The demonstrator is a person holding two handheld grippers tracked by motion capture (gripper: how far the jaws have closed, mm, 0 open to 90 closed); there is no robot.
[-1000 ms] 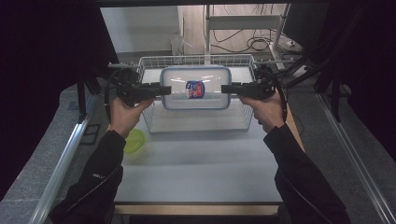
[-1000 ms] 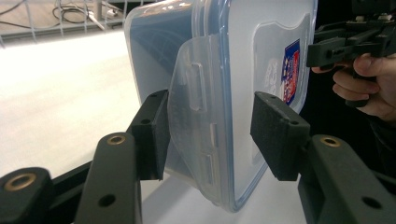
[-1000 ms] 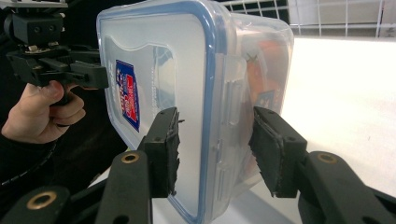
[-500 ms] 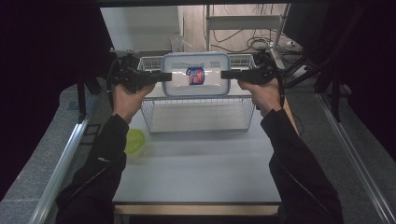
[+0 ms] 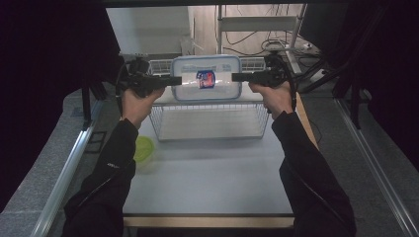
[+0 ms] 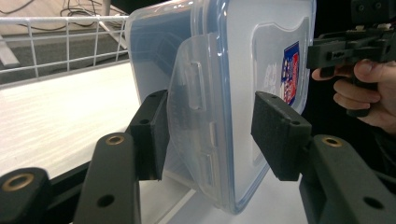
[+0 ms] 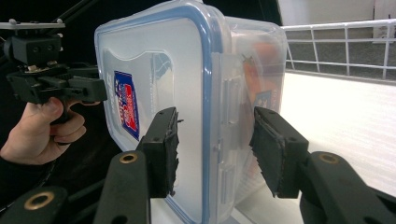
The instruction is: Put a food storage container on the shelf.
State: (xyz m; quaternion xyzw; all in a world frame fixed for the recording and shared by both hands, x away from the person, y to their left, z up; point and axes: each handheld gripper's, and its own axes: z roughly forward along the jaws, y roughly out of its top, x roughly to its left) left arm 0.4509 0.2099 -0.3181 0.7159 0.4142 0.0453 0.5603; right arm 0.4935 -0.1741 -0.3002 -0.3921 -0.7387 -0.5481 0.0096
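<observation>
Item: left tool (image 6: 208,135) and right tool (image 7: 217,149), each clamping one short end of a clear lidded container (image 5: 206,78), the pads pressing lid on one side and body on the other, astride the side latches. The jaws are standing about half apart, since the box itself is filling the gap. The container is hanging in the air between the two tools, above the far part of the white wire basket (image 5: 212,139), its blue-rimmed lid and red-and-blue label (image 5: 205,79) facing the high camera. The basket is sitting on the pale worktop (image 5: 207,182), with a green round thing (image 5: 143,148) lying near its front left corner (dish or lid, too blurred to tell). Risks, as judged: the smooth plastic is offering the pads little bite, so one hand slackening or drifting away from the other is likely to let that end drop and swing the box into the basket rim; uneven lowering is likely to catch a corner on the wire; squeezing on a latch flap may pop it open.
</observation>
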